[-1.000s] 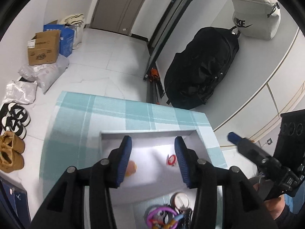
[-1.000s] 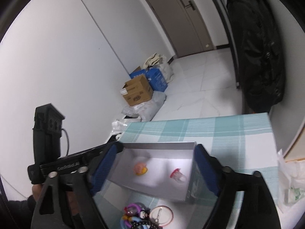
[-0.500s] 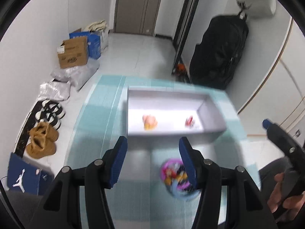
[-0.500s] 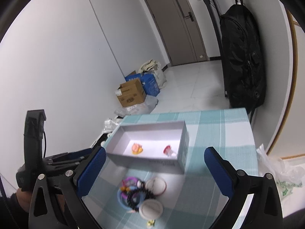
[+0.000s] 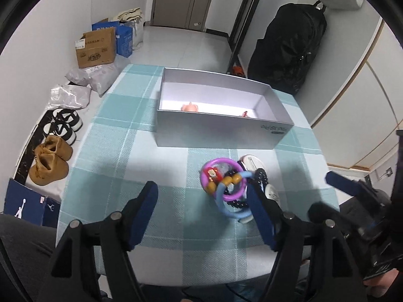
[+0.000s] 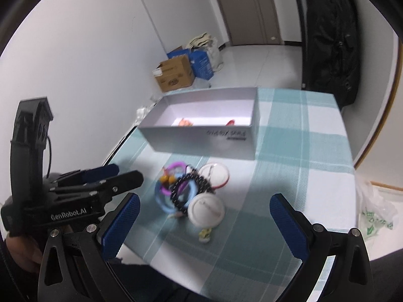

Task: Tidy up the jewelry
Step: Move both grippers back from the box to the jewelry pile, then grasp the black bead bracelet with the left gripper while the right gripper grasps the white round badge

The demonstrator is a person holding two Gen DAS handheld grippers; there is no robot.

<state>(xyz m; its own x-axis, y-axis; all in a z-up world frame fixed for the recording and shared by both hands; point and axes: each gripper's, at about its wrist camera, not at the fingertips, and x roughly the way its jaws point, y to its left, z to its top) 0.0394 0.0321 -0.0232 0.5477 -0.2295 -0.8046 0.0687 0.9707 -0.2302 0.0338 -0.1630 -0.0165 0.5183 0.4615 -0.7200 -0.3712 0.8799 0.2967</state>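
Checked cloth [image 5: 121, 151] across the table. Open grey box [image 5: 216, 136] at the far side, orange trinket [image 5: 190, 107] and red trinket [image 5: 245, 113] inside. Bracelet pile [image 5: 226, 186] on the cloth near the box. Left gripper [image 5: 204, 201] over the cloth, opening, empty. Right gripper [image 6: 206, 216] spread wide above the pile, gripping nothing.

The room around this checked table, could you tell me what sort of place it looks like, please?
Most likely the entrance area of a home. Shoes are lined up on the floor beside the table, a closed door stands at the far end, and a cardboard box and parcels sit against the wall.
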